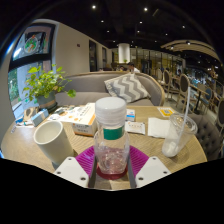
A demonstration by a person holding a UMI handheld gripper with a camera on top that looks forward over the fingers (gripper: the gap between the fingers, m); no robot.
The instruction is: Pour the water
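A clear plastic bottle with a white cap and a green label band stands upright between my gripper's two fingers. The magenta pads press on its lower body from both sides, so the gripper is shut on it. The bottle holds a little water. A white cup stands on the round wooden table to the left of the bottle. A clear drinking glass stands to the right, beyond the right finger.
A potted green plant stands at the table's far left. A box, cards and white papers lie beyond the bottle. A grey sofa with a striped cushion is behind the table.
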